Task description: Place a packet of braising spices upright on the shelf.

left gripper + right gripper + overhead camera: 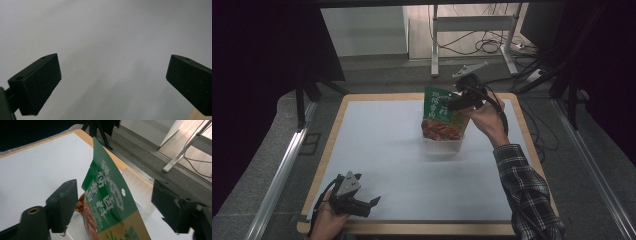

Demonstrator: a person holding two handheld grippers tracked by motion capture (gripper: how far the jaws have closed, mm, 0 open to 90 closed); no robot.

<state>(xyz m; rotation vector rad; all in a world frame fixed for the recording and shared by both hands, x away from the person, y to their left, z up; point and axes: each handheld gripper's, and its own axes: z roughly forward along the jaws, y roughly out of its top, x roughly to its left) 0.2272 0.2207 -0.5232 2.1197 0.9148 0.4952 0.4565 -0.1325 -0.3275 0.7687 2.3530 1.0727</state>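
Right claw [113, 202] gapes wide around the green snack pouch [110, 202], gripping nothing.

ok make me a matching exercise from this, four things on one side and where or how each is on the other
Things:
1. snack bag
2. clear tub
3. left gripper
4. right gripper

Place or state:
A. open, low at the near left corner of the table
B. open, jaws either side of the bag's top
C. stands tilted in the tub, green top up
D. on the white mat, mid-right, with the bag in it

Pairs: 1-C, 2-D, 3-A, 4-B
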